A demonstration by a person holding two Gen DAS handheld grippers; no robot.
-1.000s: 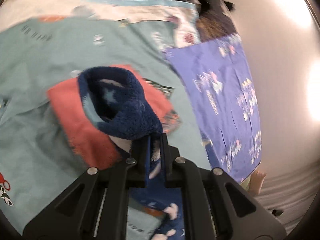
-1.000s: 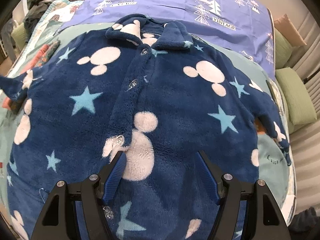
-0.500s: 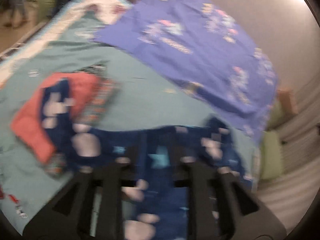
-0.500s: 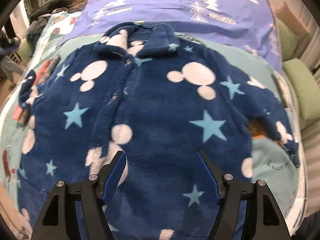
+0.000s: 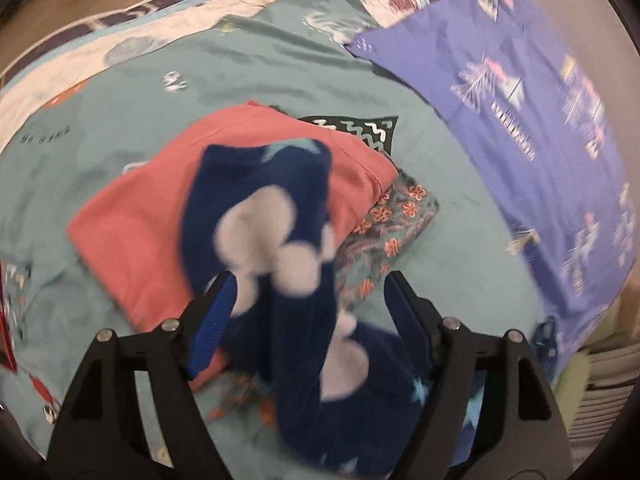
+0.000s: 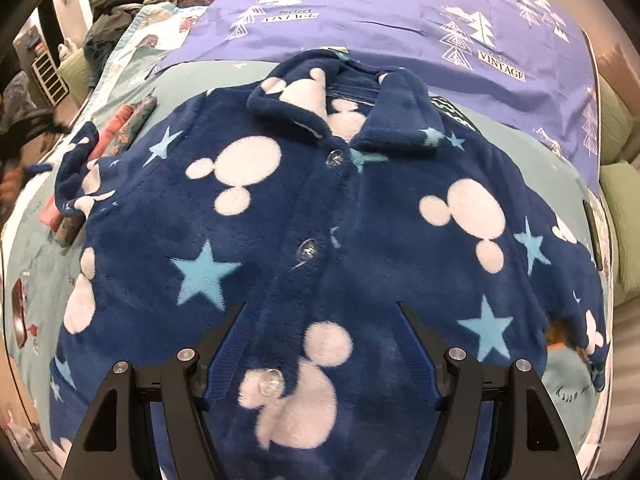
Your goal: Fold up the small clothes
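The fleece jacket [image 6: 360,216] lies front up and spread flat on the bed, dark blue with white mouse-head shapes and pale blue stars, buttoned down the middle, collar away from the right tongs [image 6: 320,320]. Those tongs hang over its lower front with the fingers spread wide, the button strip running between them and neither pad pinching cloth. The far sleeve end [image 6: 74,168] is rumpled at the jacket's left, draped over a small pile of folded clothes.

The left tongs [image 5: 308,292] point down at that same sleeve [image 5: 276,216]. Their jaws are opening; the sleeve passes between the fingers, and the blur hides whether a pad touches it. Under the sleeve sits a folded pink garment [image 5: 136,232], and under that a folded flowered piece [image 5: 400,216] that sticks out to the right of the fingers.

Past the pile, the teal bedcover [image 5: 256,68] stretches bare ahead of and to the left of the left tongs, up to a white patterned border. A purple sheet [image 6: 400,20] printed with trees lies beyond the collar and runs along the right side in the left view. Green cushions [image 6: 624,208] sit at the bed's right edge.
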